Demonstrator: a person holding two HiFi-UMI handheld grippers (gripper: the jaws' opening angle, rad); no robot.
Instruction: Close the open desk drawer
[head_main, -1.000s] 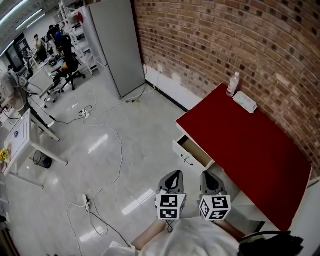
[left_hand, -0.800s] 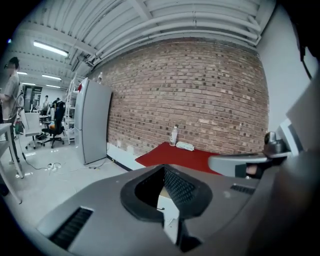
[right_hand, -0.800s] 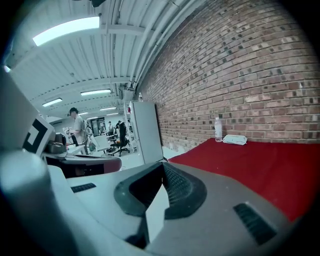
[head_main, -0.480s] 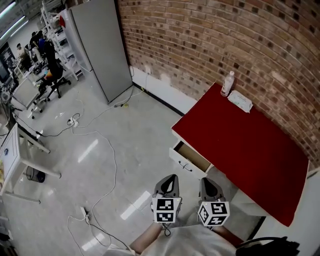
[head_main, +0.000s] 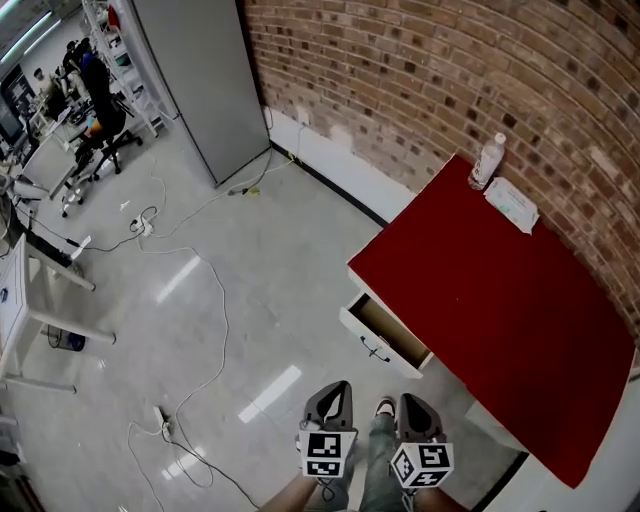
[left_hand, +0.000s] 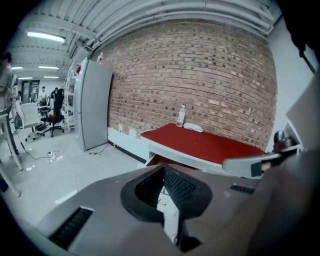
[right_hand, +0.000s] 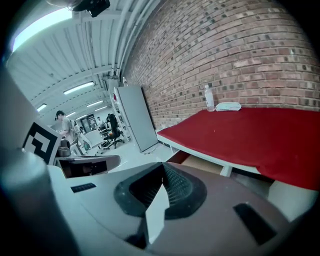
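The desk with a red top (head_main: 490, 310) stands against the brick wall at the right of the head view. Its white drawer (head_main: 385, 335) is pulled out toward the floor, its wooden inside showing. Both grippers hang low in the head view, a short way in front of the drawer and apart from it. My left gripper (head_main: 339, 390) is shut on nothing, and so is my right gripper (head_main: 413, 401). The left gripper view shows the drawer (left_hand: 159, 161) just beyond the jaw tips. In the right gripper view the drawer (right_hand: 200, 162) sits under the red top (right_hand: 250, 135).
A clear bottle (head_main: 487, 160) and a white packet (head_main: 512, 200) lie at the desk's far corner. A tall grey cabinet (head_main: 195, 70) stands at the back. Cables (head_main: 215, 300) and a power strip (head_main: 162, 420) lie on the floor at left. A shoe (head_main: 384, 407) shows between the grippers.
The head view has shifted, so the desk and drawer sit slightly lower and further right. Both grippers have dropped lower in the picture. The drawer stays open and both grippers stay shut.
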